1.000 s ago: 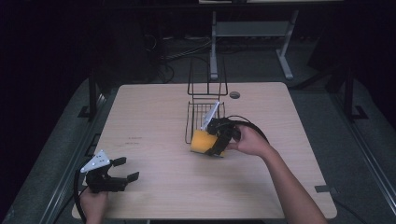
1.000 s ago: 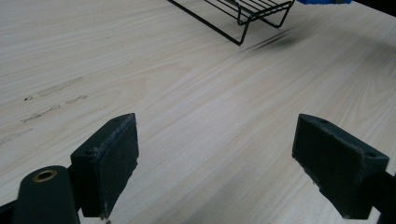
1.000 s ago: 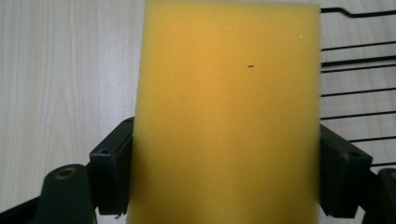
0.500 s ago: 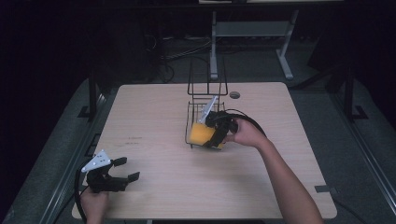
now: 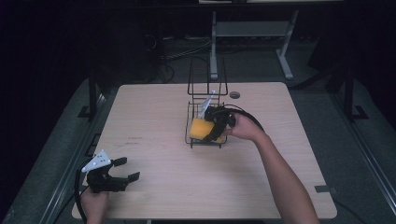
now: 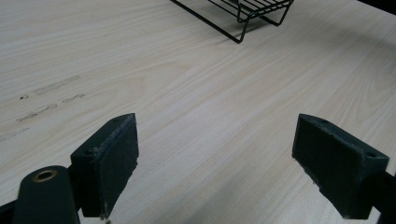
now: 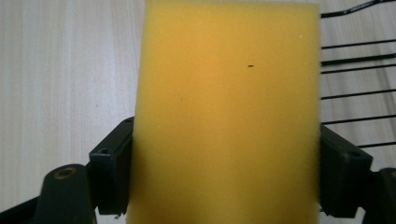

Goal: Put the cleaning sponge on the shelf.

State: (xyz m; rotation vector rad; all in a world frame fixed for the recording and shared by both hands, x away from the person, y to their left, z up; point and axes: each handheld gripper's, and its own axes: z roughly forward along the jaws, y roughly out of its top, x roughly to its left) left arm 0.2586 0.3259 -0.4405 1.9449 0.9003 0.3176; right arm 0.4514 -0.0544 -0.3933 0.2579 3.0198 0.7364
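While clamped on yellow sponge (image 7: 226, 116), right gripper (image 5: 215, 125) over wire rack (image 5: 205, 137). Left gripper (image 5: 122, 176) spread wide, empty, near table (image 5: 154, 112) corner.

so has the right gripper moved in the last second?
Yes. The right gripper, shut on the yellow sponge, went toward the table's far edge, from just short of the wire rack to over its low tray.

- Pale wood table (image 5: 154, 116), its top lit against a dark room.
- Small round dark disc (image 5: 234, 94) set near the table's far edge.
- Faint dark smudges (image 5: 133, 139) on the table's left half.
- Grey metal frame (image 5: 252, 30) on the floor beyond the table.
- Loose cables (image 5: 187, 46) beside that frame.
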